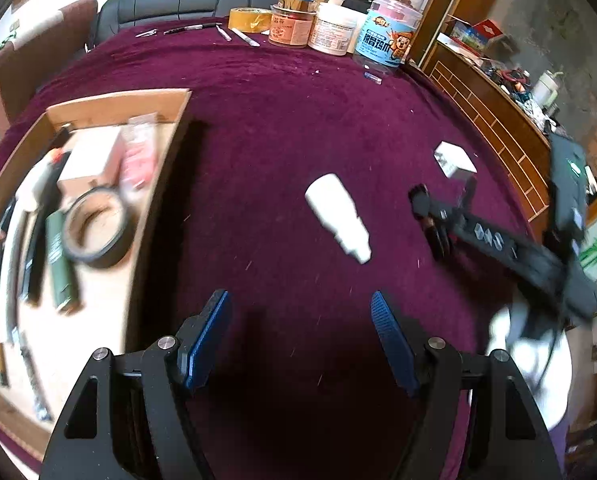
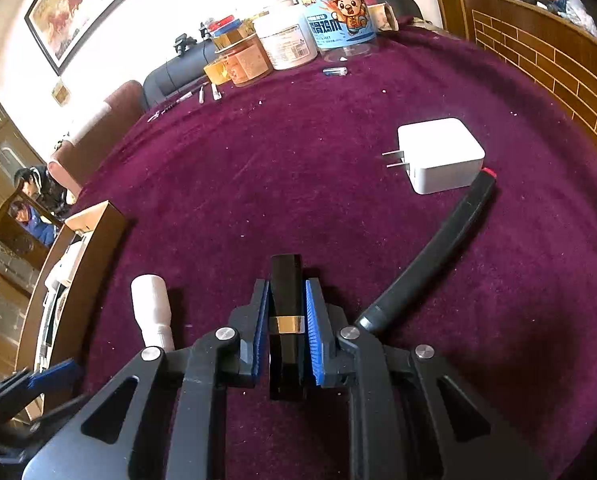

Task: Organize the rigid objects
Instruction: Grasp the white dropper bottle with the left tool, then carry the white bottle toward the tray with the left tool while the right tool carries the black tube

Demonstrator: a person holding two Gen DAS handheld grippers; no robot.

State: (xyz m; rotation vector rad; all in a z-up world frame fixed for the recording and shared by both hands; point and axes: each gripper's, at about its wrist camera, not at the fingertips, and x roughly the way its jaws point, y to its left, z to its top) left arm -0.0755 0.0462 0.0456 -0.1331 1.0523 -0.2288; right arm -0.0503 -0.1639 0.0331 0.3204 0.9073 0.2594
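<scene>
Blue-padded jaws of the right gripper [image 2: 285,328] clamp a slim black stick with a gold band [image 2: 285,304], which lies lengthwise on the purple velvet cloth [image 2: 298,168] between the pads. Just left of that gripper lies a white plastic bottle [image 2: 154,308] on its side; to its right a long black tool with a red tip [image 2: 438,248] stretches away at a slant. The tool's red end sits just beside a white plug adapter [image 2: 442,156], whose two prongs point left.

In the left wrist view, the left gripper [image 1: 300,336] hovers over bare cloth with its blue pads standing wide apart and nothing between them. The white bottle lies ahead of it, apart from the pads. To the left sits an open cardboard box [image 1: 166,120], blurred, already holding a roll of tape [image 1: 94,232], a green tube [image 1: 60,264], a pinkish carton [image 1: 98,156] and several pens.

At the far table edge stand jars and tubs [image 1: 330,28], a yellow tape roll [image 1: 250,19] and a few scattered pens.
</scene>
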